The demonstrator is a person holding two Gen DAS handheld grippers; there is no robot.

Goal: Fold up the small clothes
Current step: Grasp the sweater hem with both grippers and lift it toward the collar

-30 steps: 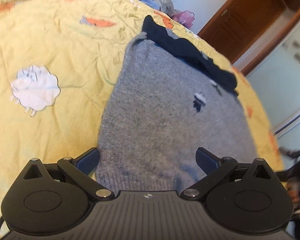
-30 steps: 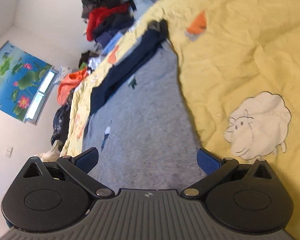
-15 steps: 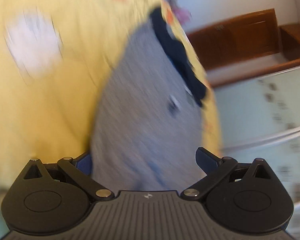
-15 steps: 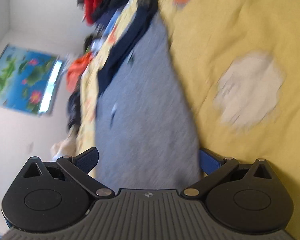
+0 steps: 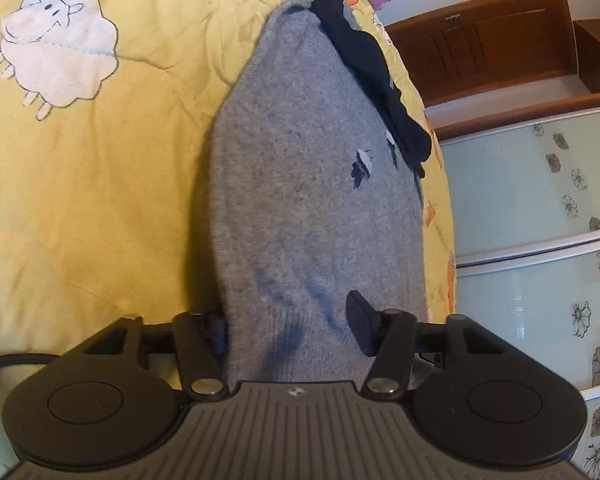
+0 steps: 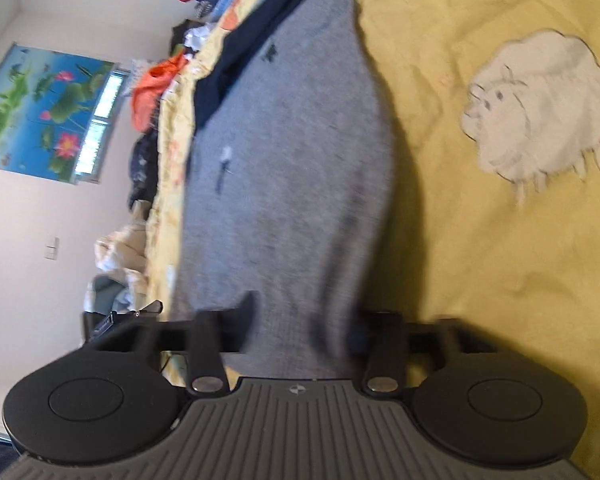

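Note:
A small grey knitted sweater [image 5: 308, 200] with a dark navy collar edge [image 5: 372, 64] lies on a yellow bedspread [image 5: 80, 208]. My left gripper [image 5: 288, 328] is shut on the sweater's ribbed hem, which bunches between the fingers [image 5: 360, 320] and is lifted off the bed. The same grey sweater [image 6: 284, 160] shows in the right wrist view. My right gripper [image 6: 304, 324] is shut on the hem at another spot, with cloth pinched between its fingers [image 6: 246, 312].
The bedspread carries a white sheep patch [image 5: 56, 64] left of the sweater; another sheep patch [image 6: 540, 100] shows in the right view. A pile of clothes [image 6: 160, 80] lies along the bed's far edge. A wooden cabinet [image 5: 492, 40] and glass wardrobe doors [image 5: 540, 240] stand beyond.
Both grippers have closed from wide open onto the sweater's hem and lifted it. The hem now bunches between the fingers and the sweater is pulled up narrower.

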